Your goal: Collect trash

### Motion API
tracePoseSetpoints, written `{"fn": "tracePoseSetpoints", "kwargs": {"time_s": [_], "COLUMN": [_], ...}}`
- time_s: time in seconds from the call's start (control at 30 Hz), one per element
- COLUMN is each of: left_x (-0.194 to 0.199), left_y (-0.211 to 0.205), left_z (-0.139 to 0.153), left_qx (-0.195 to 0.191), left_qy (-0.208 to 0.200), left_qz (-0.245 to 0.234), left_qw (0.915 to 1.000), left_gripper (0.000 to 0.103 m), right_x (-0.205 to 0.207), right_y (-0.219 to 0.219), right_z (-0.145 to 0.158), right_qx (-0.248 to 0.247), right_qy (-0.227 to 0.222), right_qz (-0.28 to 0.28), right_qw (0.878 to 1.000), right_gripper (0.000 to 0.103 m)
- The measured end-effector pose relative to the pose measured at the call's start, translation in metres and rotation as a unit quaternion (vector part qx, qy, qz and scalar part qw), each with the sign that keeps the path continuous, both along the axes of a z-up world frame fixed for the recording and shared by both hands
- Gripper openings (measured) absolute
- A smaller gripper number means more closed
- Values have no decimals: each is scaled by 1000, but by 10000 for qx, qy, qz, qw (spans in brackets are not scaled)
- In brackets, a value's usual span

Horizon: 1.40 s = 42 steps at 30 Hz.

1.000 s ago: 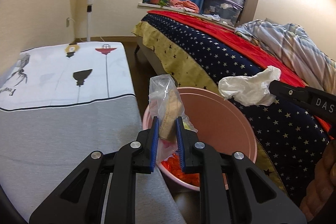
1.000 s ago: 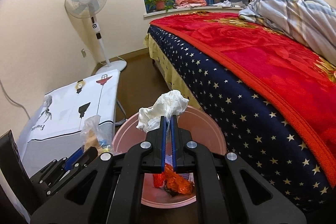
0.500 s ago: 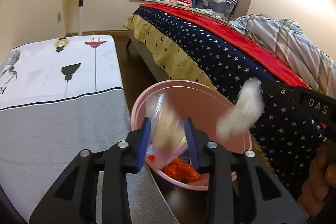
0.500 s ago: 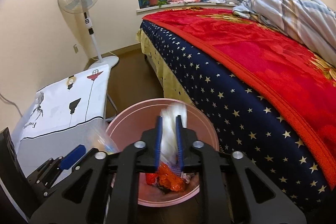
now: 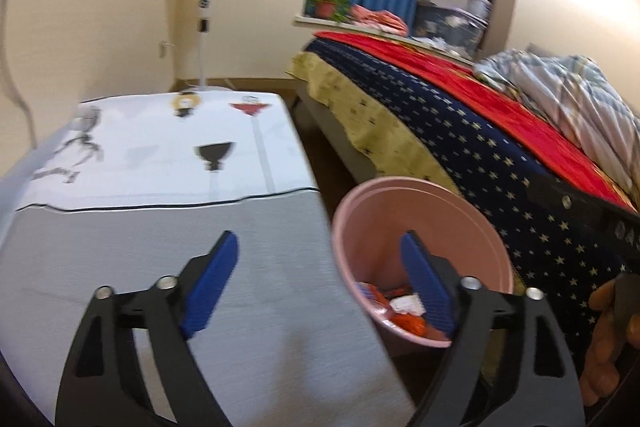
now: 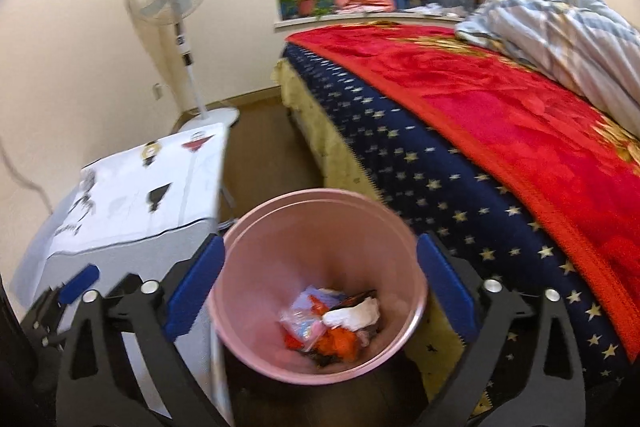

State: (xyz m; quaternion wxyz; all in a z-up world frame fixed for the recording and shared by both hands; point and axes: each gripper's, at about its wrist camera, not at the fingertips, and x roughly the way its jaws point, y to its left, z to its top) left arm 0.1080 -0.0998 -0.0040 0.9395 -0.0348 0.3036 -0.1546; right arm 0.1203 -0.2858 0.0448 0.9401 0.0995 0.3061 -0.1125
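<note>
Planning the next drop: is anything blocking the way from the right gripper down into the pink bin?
Nothing visible does. The right gripper hangs open directly above the pink bin, whose mouth is uncovered, with trash lying only at the bottom.

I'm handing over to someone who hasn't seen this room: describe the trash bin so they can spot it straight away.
Start at the bed with the red blanket and star-patterned navy cover. On the floor between its near side and the low table draped in white printed cloth stands the pink bin. It is round and open-topped, the only pink container there, with white, orange and clear-plastic trash at its bottom.
</note>
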Motion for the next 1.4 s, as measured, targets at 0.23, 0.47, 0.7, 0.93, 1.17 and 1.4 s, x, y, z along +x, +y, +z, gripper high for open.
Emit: {"fn": "tracePoseSetpoints", "kwargs": {"time_s": [0.23, 0.47, 0.7, 0.93, 1.17, 1.4], "left_x": [-26, -64, -95, -123, -128, -124], "left_y": [43, 84, 107, 128, 113, 113], "left_z": [18, 36, 44, 38, 30, 27], "left_qx": [129, 51, 168, -42, 220, 192], "left_qy": [-102, -105, 138, 95, -17, -38], "left_qz": [609, 1125, 1274, 1398, 1306, 1386], "left_qw": [9980, 9936, 9916, 9901, 9912, 9902], "left_gripper": [95, 95, 95, 95, 95, 95], "right_x": [-14, -36, -66, -90, -88, -79], "right_y": [29, 60, 86, 107, 113, 117], "right_z": [4, 11, 16, 8, 0, -6], "right_qx": [154, -21, -196, -484, -603, -652], "right_qy": [17, -31, -98, -37, -63, -13], "right_qz": [559, 844, 982, 925, 895, 899], "right_qw": [9983, 9964, 9949, 9945, 9941, 9938], "right_gripper": [98, 98, 98, 98, 98, 98]}}
